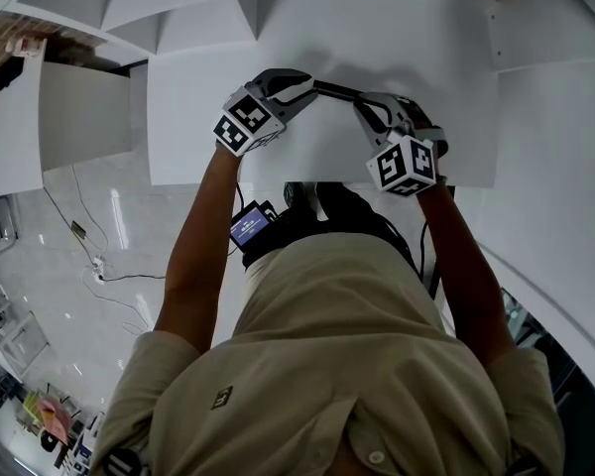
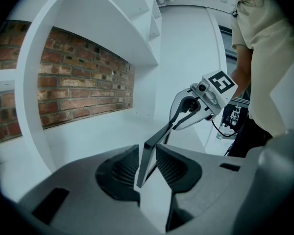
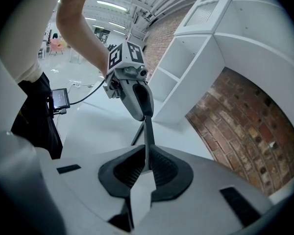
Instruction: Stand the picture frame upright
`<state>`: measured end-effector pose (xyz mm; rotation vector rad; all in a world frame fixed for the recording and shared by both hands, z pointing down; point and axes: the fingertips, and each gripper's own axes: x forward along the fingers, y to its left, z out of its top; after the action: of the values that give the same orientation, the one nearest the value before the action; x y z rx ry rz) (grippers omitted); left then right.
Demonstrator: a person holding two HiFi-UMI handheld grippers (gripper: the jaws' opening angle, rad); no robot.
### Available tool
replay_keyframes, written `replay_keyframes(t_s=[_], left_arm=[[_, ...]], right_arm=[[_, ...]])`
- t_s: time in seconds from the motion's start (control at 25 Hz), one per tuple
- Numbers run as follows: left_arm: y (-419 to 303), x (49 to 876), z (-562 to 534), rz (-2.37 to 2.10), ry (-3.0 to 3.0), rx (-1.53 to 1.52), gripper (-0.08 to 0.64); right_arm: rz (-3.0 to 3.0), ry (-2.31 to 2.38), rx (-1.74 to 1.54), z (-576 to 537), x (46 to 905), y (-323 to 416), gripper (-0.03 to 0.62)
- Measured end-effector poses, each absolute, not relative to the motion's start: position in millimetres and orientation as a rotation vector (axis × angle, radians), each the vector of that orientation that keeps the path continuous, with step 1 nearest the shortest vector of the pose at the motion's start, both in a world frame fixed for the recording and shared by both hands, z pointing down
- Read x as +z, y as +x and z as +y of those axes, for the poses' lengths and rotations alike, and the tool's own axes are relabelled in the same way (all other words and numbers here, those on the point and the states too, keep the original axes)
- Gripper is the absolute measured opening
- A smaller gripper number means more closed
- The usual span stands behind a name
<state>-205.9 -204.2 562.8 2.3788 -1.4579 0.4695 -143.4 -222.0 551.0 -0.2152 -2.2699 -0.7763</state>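
The thin dark picture frame (image 1: 337,91) shows only its edge, face hidden, above the white table (image 1: 426,48). The ribbed jaws of the left gripper (image 1: 309,87) and right gripper (image 1: 365,110) are clamped on its two ends.

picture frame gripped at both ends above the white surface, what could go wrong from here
The left gripper and right gripper each pinch only a thin edge of the picture frame, so it may pivot or slip if the two move out of step. Its back strut looks only slightly spread, so once set on the white surface the frame could tip flat.
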Motion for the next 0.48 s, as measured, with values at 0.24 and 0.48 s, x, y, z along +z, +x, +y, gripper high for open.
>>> replay_keyframes(t_s=[0.24,0.48], left_arm=[[-204.9,562.2,-202.0,-1.457,2.383,0.48,0.092],[-203.8,563.7,-198.2,-1.452,2.38,0.494,0.092]], right_arm=[[-2.269,-0.211,-0.778,-221.5,551.4,-143.0,0.029],[-2.269,-0.209,-0.778,-219.8,551.8,-141.0,0.029]])
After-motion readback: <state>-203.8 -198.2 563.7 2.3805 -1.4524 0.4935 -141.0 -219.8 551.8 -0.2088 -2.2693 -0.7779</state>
